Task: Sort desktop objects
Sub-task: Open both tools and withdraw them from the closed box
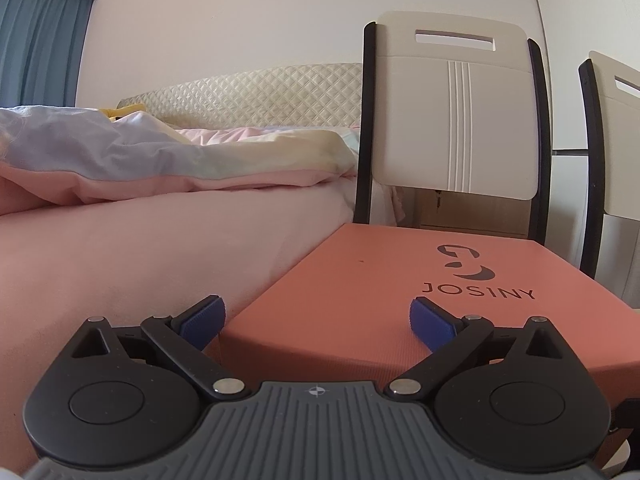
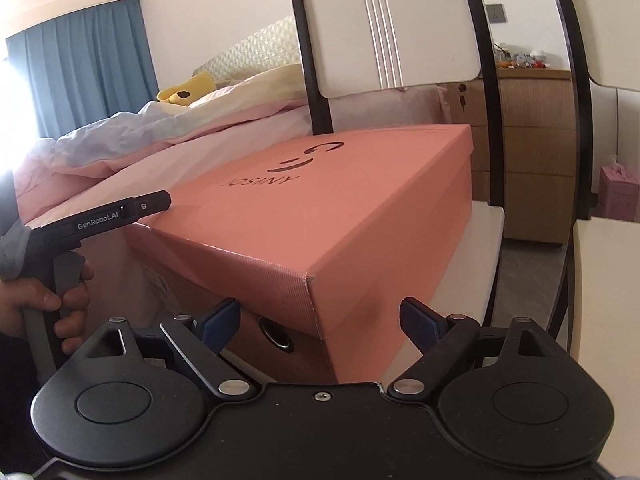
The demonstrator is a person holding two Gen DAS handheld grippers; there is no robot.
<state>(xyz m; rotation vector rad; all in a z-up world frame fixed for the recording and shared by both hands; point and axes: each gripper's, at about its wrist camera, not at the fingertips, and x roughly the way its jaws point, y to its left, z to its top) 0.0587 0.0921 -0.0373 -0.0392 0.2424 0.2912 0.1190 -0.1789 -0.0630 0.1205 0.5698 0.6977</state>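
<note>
Right wrist view shows both tools, left tool (image 1: 318, 322) and right tool (image 2: 320, 320), spread wide around the pink box (image 2: 340, 208), so squeeze its lid corners evenly before lifting.

Closed salmon-pink shoebox (image 2: 328, 208), "JOSINY" logo on lid, flat on white chair seat (image 2: 486, 216).

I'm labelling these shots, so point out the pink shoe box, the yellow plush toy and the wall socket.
pink shoe box (image 2: 320, 216): right wrist view, middle of its lid top.
yellow plush toy (image 2: 184, 90): right wrist view, its face, on the bed.
wall socket (image 2: 496, 13): right wrist view, centre of its grey plate.
</note>
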